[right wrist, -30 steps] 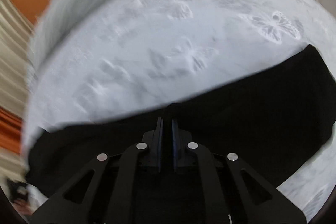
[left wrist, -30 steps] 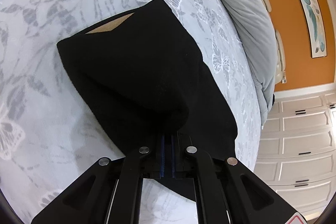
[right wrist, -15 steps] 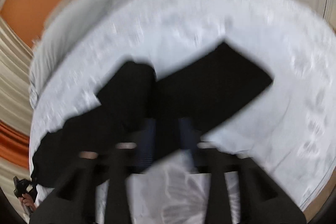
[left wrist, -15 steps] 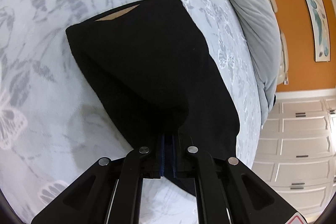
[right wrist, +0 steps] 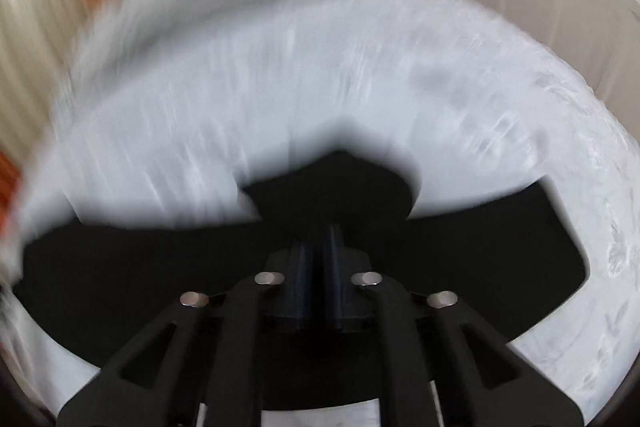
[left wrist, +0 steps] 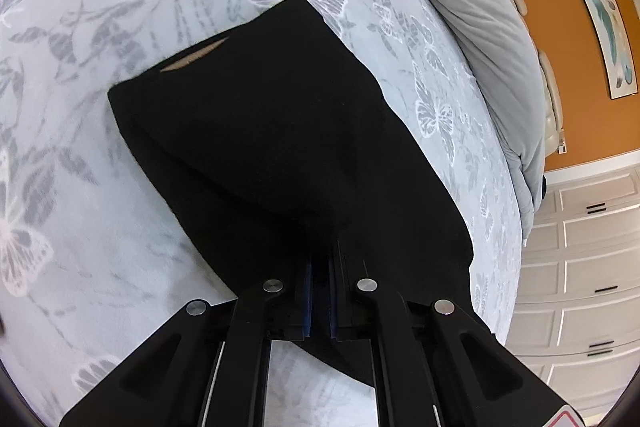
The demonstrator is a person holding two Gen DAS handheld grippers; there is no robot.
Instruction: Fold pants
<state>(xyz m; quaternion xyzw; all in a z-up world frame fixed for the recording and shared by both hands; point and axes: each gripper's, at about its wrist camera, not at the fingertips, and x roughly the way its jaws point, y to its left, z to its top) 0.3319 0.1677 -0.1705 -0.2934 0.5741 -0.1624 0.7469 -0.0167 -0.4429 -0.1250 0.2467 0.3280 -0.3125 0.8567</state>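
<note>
Black pants (left wrist: 280, 131) lie on a pale bedspread with a butterfly print (left wrist: 80, 207). In the left wrist view they stretch away from me, with a tan inner label (left wrist: 192, 57) showing at the far opening. My left gripper (left wrist: 320, 259) is shut on a fold of the black cloth. In the right wrist view, which is blurred by motion, the pants (right wrist: 500, 247) spread left and right, and my right gripper (right wrist: 318, 239) is shut on a raised bunch of the cloth.
A grey duvet (left wrist: 480, 27) is piled along the bed's far side under an orange wall with a picture (left wrist: 596, 3). White drawers (left wrist: 580, 267) stand at the right. The bedspread (right wrist: 280, 87) fills the right wrist view.
The left gripper has moved little and still holds the cloth; the pants look slightly closer. The right gripper has swung fast with the cloth, and its view shifted from raised above the bed to low over the pants.
</note>
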